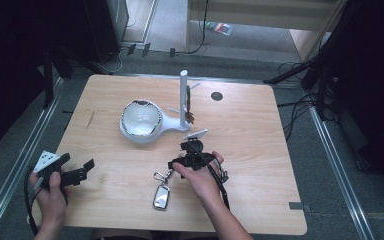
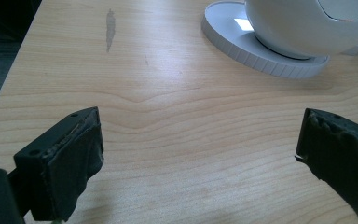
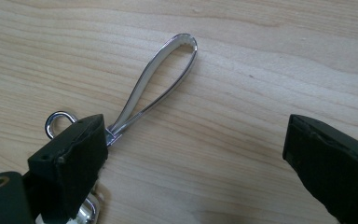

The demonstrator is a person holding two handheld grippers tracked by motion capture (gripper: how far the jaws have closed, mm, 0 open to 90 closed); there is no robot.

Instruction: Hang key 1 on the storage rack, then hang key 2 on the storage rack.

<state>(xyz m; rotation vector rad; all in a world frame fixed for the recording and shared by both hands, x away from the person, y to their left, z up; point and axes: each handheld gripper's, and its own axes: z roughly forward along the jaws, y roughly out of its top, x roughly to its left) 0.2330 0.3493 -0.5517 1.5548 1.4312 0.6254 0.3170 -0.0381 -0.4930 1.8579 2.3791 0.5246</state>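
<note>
High view: right gripper point(image 1: 176, 165) mostly under the hand point(image 1: 200, 172) — jaw tips not resolvable. Key fob point(image 1: 161, 196) small; buttons or markings can't be read. Dark items hanging at the white post point(image 1: 183, 97) too small to identify.

Right gripper view: fob's metal loop point(image 3: 161, 79) runs behind the left jaw; its join to the small ring point(image 3: 56, 122) is hidden, fob body cut off at the bottom edge.

Left gripper view: white bowl point(image 2: 307, 23) cut off by top and right edges — its contents can't be seen.

surface: wooden table point(image 1: 260, 150) | on it: white stand point(image 1: 147, 125), key fob point(image 1: 161, 196), dark disc point(image 1: 216, 96)
</note>
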